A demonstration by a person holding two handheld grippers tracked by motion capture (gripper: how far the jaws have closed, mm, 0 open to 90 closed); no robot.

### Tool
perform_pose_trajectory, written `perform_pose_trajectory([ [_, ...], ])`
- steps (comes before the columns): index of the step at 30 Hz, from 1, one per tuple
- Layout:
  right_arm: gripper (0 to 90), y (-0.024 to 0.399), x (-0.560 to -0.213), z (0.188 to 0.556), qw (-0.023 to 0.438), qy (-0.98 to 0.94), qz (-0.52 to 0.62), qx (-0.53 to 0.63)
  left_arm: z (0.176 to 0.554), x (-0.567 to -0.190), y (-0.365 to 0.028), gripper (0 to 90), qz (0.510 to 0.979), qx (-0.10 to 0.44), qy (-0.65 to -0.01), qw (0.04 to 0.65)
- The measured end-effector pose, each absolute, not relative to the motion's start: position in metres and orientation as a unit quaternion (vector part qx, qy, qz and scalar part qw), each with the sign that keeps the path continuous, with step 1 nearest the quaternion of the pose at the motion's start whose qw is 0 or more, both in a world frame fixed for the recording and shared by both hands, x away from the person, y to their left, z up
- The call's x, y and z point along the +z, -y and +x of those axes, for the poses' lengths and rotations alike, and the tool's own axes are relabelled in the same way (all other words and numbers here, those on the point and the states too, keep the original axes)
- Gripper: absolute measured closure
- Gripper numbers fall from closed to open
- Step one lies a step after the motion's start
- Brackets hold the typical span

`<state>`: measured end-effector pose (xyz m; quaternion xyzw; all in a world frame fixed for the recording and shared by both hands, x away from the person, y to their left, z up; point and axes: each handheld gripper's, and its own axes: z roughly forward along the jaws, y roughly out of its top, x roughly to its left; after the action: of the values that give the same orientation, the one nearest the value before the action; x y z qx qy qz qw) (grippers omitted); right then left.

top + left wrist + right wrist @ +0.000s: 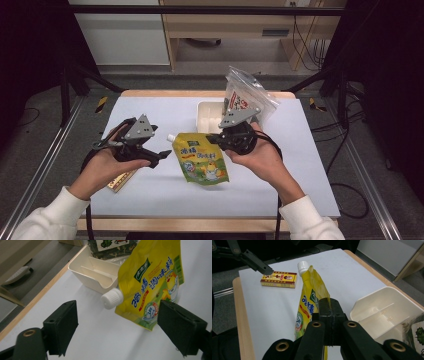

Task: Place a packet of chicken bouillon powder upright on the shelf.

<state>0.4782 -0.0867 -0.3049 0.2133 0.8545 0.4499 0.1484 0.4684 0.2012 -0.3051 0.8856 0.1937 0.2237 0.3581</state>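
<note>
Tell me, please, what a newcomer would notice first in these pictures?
The yellow spouted pouch at the middle of the white table, its edge clamped in the shut right tongs. The left tongs stand open just short of its white cap. Behind it sit a cream divided tray and a clear bag.

The yellow spouted pouch (152, 282) carries large blue Chinese characters reading 鸡精调味料, with a small green brand badge above them that is too small to read. The small box (279, 279) bears red Chinese print, illegible.
</note>
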Motion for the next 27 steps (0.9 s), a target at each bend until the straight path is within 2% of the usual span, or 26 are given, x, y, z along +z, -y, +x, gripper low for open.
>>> perform_pose_trajectory([
  [5, 90.0, 0.084, -0.303, 0.476, 0.148, -0.858, 0.202, 0.449, 0.469, -0.307, -0.198, 25.4, 0.897, 0.216, -0.175, 0.344],
  [18, 90.0, 0.074, -0.297, 0.467, 0.148, -0.867, 0.168, 0.446, 0.482, -0.317, -0.189, 31.1, 0.909, 0.187, -0.156, 0.338],
  [27, 90.0, 0.069, -0.296, 0.463, 0.146, -0.868, 0.157, 0.447, 0.487, -0.323, -0.183, 46.6, 0.922, 0.171, -0.136, 0.319],
])
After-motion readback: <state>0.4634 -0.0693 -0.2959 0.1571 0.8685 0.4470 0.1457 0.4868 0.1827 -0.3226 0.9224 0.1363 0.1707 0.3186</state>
